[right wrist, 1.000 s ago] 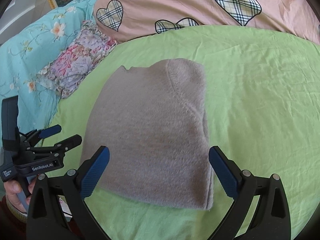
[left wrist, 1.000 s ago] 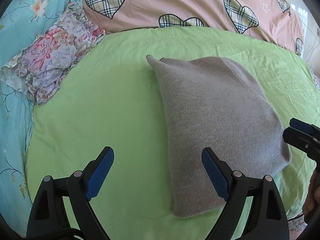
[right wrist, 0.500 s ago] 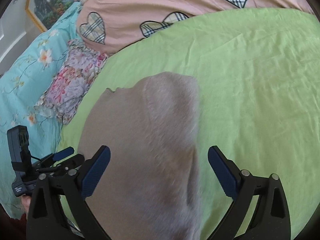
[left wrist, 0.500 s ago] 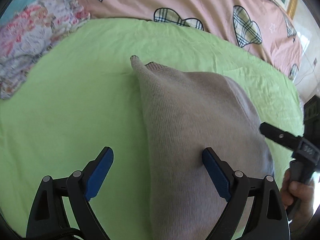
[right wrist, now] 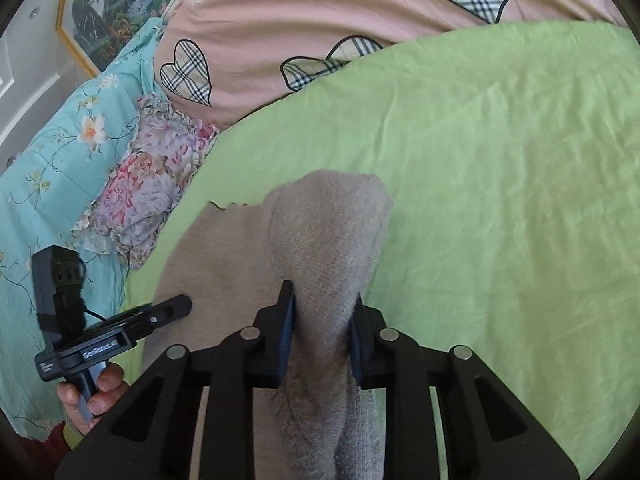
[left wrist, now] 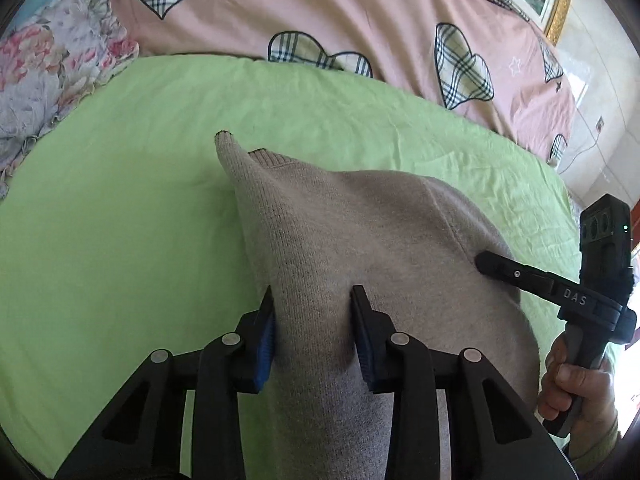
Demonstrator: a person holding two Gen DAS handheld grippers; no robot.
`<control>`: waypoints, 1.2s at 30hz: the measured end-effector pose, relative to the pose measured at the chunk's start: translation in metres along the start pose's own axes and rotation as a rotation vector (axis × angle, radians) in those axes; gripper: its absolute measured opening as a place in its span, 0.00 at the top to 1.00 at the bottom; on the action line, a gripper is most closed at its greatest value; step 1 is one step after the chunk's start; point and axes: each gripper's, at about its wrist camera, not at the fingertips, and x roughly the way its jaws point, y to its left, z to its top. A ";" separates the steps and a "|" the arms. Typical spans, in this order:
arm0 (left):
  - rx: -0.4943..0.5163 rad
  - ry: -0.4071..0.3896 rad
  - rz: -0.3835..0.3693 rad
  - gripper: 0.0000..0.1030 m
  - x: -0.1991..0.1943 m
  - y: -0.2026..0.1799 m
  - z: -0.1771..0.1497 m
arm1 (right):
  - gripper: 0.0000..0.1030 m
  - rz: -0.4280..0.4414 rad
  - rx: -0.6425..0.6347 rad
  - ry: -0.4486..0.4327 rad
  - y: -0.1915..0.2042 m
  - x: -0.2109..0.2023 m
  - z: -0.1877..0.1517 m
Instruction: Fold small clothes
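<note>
A folded grey knit sweater (left wrist: 360, 232) lies on the green sheet (left wrist: 120, 220). My left gripper (left wrist: 314, 308) is shut on the sweater's near left edge, with a ridge of cloth pinched between the blue pads. My right gripper (right wrist: 322, 316) is shut on the sweater (right wrist: 328, 232) at its near right edge, with a bunch of cloth between its pads. The right gripper also shows in the left wrist view (left wrist: 492, 264), its tip on the sweater's right side. The left gripper shows in the right wrist view (right wrist: 176, 308) at the sweater's left side.
A folded floral garment (right wrist: 152, 184) lies at the left edge of the green sheet, on a turquoise flowered cover (right wrist: 52, 168). A pink quilt with plaid hearts (left wrist: 320, 12) lies along the far side. A framed picture (right wrist: 116, 4) hangs on the wall.
Both grippers have moved forward onto the sweater's near edge and closed from wide open onto the cloth.
</note>
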 end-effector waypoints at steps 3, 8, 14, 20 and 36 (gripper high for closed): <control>-0.050 0.030 -0.045 0.51 0.010 0.016 0.005 | 0.77 -0.010 0.042 0.038 -0.016 0.018 -0.006; -0.076 0.052 -0.040 0.41 0.026 0.030 0.021 | 0.77 -0.041 0.016 0.024 -0.013 0.016 -0.007; -0.084 0.082 -0.004 0.62 0.058 0.035 0.041 | 0.77 -0.038 0.049 0.021 -0.021 0.020 -0.011; -0.044 0.041 0.054 0.69 0.027 0.024 0.045 | 0.73 -0.037 0.085 0.002 -0.016 0.000 -0.012; 0.091 -0.041 0.088 0.57 -0.088 -0.033 -0.070 | 0.45 -0.035 0.019 -0.068 0.036 -0.085 -0.070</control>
